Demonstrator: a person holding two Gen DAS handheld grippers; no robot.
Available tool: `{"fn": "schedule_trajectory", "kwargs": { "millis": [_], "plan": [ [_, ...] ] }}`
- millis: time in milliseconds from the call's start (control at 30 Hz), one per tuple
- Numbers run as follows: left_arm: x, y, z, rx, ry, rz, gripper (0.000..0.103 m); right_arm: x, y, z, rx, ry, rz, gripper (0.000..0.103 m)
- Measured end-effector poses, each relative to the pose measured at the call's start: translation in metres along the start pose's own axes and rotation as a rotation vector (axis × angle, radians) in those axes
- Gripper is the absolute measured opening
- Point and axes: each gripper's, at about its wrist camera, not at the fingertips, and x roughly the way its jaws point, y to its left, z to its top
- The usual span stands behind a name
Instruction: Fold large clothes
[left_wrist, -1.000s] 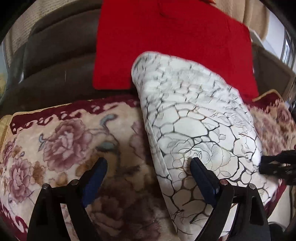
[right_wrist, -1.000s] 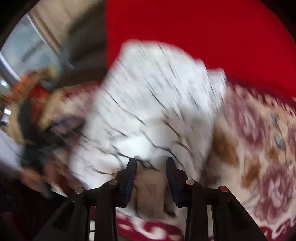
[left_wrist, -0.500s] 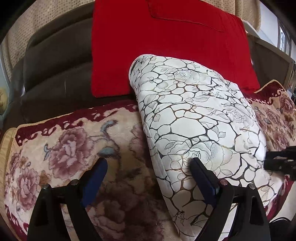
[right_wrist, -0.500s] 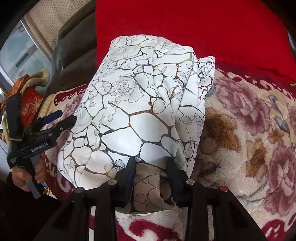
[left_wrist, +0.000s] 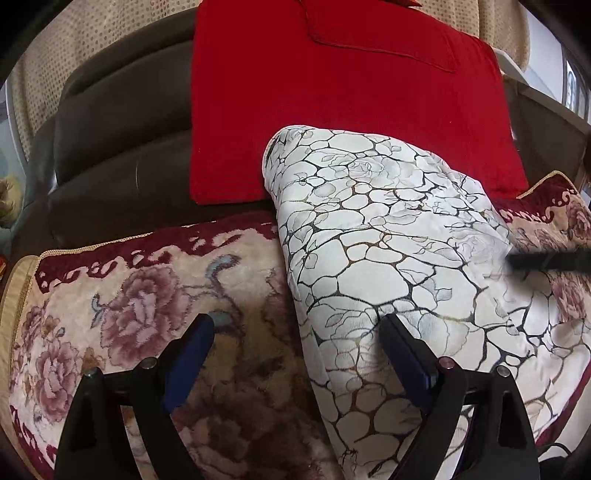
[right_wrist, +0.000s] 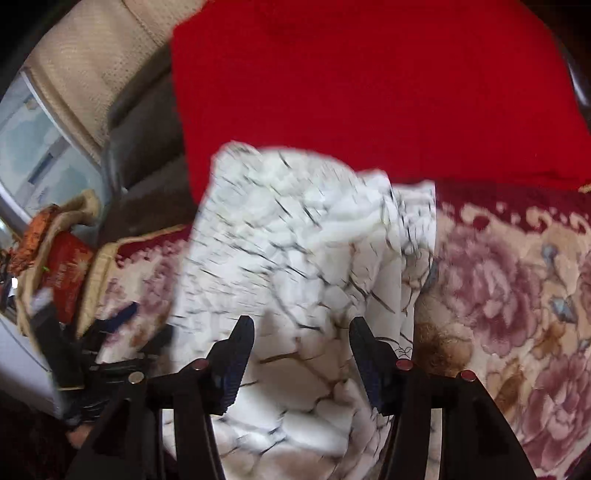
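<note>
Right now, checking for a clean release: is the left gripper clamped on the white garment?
No: the left gripper stands wide open, the white garment unpinched.

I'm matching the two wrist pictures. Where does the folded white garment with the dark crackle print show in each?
Left wrist: folded white garment, centre-right, on the floral cover.
Right wrist: blurred, centre.
Shared landmark: red cushion behind it.

One folded garment (left_wrist: 388, 266), one red cushion (left_wrist: 332, 92), one floral blanket (left_wrist: 129, 314), two grippers.
</note>
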Motion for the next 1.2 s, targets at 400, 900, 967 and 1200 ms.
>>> {"fn": "schedule_trajectory", "kwargs": {
  "millis": [400,900,967,1200],
  "plan": [
    [0.001,-0.001,0.002,-0.012,0.000,0.011,0.092,-0.002,-0.015,-0.004,0.047,-0.022,0.043,0.061],
    [0.007,-0.005,0.007,-0.010,-0.013,0.038,0.092,0.043,-0.022,0.029,0.071,0.050,0.001,0.061],
    [0.007,-0.006,0.007,-0.011,-0.014,0.038,0.092,0.034,-0.021,0.031,0.065,0.048,0.000,0.061],
    [0.008,-0.005,0.005,-0.028,-0.008,0.035,0.092,-0.006,-0.023,0.015,0.087,-0.009,0.057,0.061]
  ]
}}
